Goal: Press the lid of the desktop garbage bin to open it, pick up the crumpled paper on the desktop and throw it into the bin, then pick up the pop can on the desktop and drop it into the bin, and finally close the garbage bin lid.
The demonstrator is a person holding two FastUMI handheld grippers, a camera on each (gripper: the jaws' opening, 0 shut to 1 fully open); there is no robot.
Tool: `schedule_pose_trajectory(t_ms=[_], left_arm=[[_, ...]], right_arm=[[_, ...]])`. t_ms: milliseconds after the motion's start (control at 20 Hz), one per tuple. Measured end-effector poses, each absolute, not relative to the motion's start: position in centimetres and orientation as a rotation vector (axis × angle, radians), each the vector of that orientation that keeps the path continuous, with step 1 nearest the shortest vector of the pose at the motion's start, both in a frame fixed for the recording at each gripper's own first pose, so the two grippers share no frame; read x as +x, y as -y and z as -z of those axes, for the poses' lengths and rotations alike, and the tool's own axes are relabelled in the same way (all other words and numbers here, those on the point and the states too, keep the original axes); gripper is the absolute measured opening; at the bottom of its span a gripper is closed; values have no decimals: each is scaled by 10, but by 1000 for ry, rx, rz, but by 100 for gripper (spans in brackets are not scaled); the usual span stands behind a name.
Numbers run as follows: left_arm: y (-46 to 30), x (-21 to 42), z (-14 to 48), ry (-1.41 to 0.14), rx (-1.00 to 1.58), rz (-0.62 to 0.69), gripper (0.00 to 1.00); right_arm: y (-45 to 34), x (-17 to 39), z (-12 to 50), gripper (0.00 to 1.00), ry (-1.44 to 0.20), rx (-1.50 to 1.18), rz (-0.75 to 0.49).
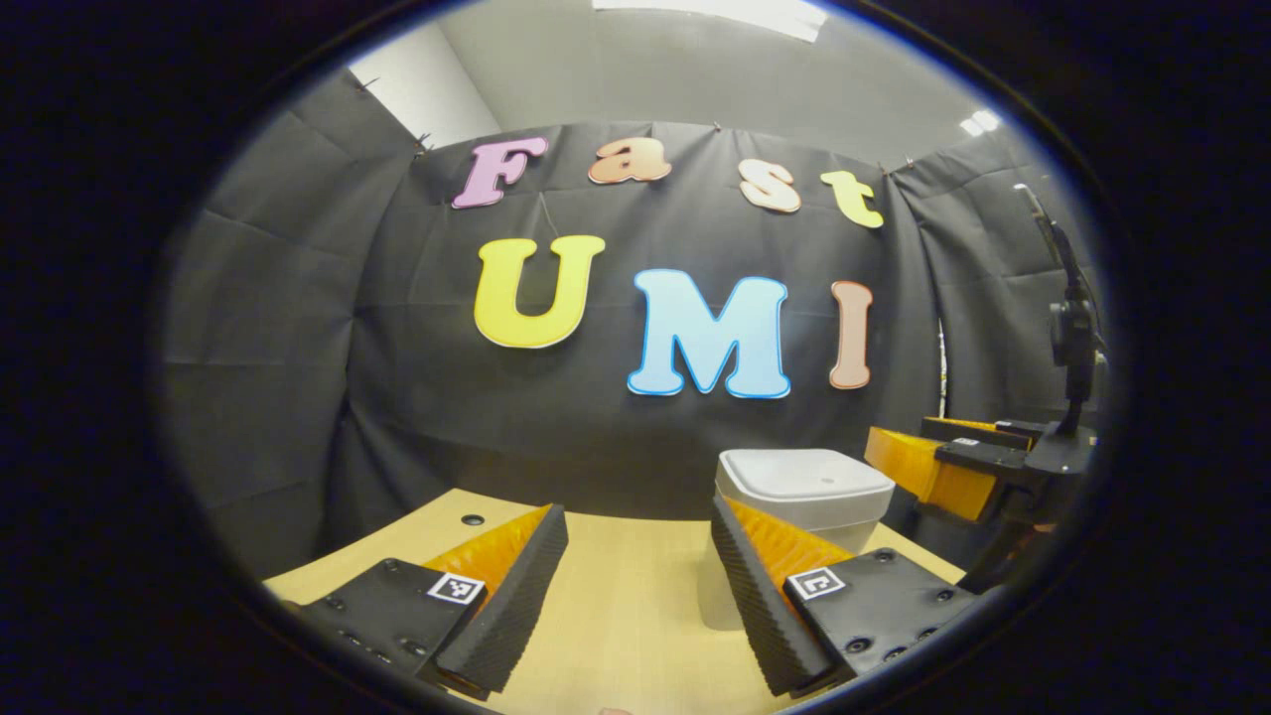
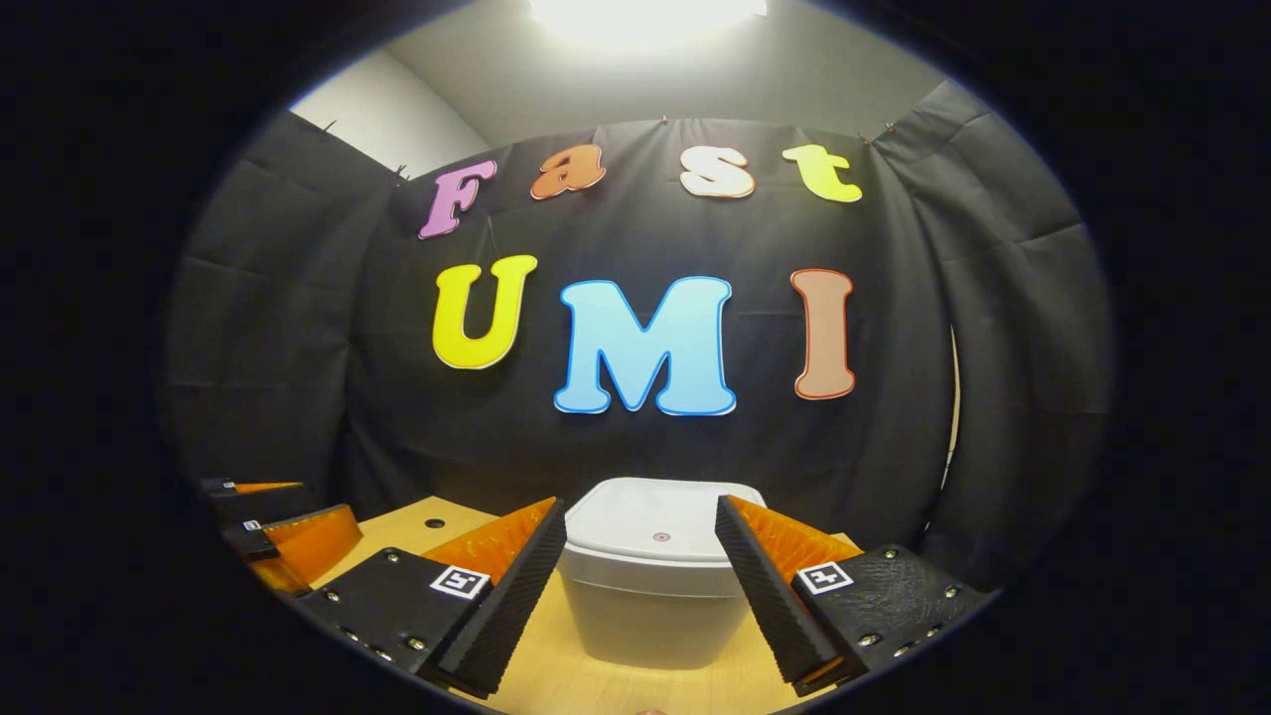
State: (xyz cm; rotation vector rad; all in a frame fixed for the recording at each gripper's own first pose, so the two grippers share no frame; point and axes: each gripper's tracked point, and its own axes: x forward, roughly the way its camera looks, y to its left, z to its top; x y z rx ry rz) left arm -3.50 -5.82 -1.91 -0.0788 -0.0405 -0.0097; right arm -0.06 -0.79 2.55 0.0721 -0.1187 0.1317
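A white desktop bin point(image 2: 650, 581) with its lid down stands on the wooden table, straight ahead between the fingers of my right gripper point(image 2: 640, 566), which is open and holds nothing. In the left gripper view the same bin point(image 1: 802, 489) sits to the right, partly behind the right finger of my left gripper point(image 1: 638, 571), also open with nothing between its fingers. The right gripper point(image 1: 953, 462) appears at the far right of that view, level with the bin. The left gripper point(image 2: 278, 531) appears at the lower left of the right gripper view.
The wooden table point(image 1: 616, 606) runs back to the black cloth wall, with a small dark hole point(image 1: 473, 519) near its back left. A dark stand point(image 1: 1072, 328) rises at the right of the left gripper view.
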Motion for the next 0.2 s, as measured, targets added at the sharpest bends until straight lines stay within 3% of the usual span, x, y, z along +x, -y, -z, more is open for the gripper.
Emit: schedule_pose_trajectory(t_ms=[200], left_arm=[[55, -34, 24, 26, -75, 36, 95]], right_arm=[[-1, -21, -31, 97, 142, 71, -122]])
